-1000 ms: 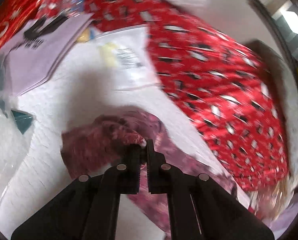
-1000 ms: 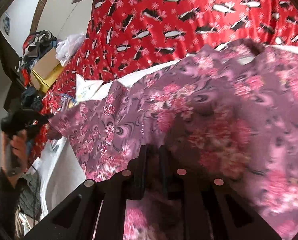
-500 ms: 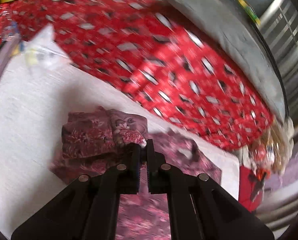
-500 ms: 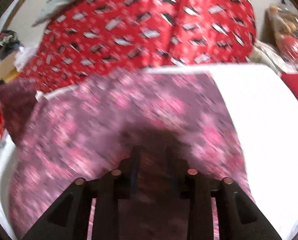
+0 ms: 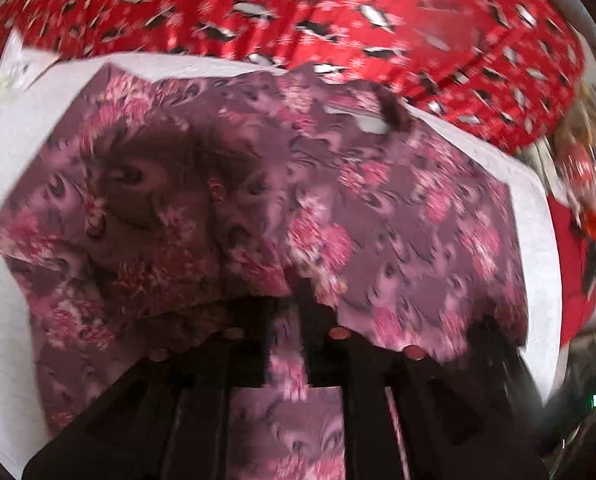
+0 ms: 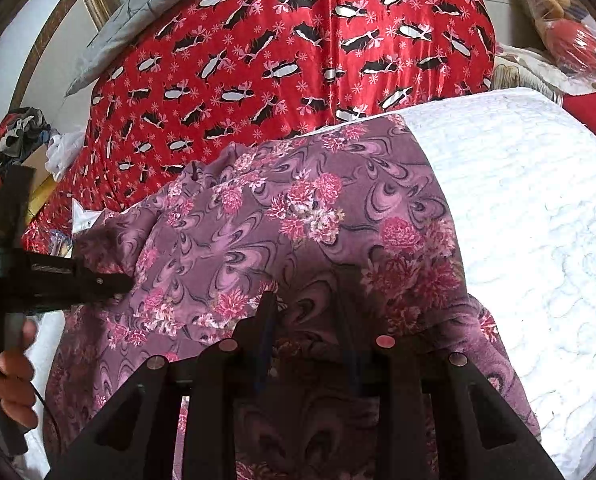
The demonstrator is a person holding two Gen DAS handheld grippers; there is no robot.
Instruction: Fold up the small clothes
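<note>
A purple garment with pink flowers (image 5: 378,208) lies spread on a white quilted surface (image 5: 18,140). My left gripper (image 5: 288,300) is low over its near edge, with a fold of cloth draped over its fingers; a narrow gap shows between them. In the right wrist view the same garment (image 6: 298,216) lies under my right gripper (image 6: 306,304), whose fingers stand apart with cloth bunched between and over them. The left gripper's body (image 6: 58,280) and the hand holding it show at the left of that view, with its tip on the garment's left edge.
A red satin cover with black and white bows (image 6: 298,60) rises behind the white surface (image 6: 538,220). A bag of soft toys (image 6: 570,32) lies at the far right. A pile of clothes and a cardboard box (image 6: 22,140) sit at the far left.
The left gripper swung from papers and a bunched piece of cloth down onto the spread garment, and its jaws parted slightly. The right gripper's fingers moved apart over the garment.
</note>
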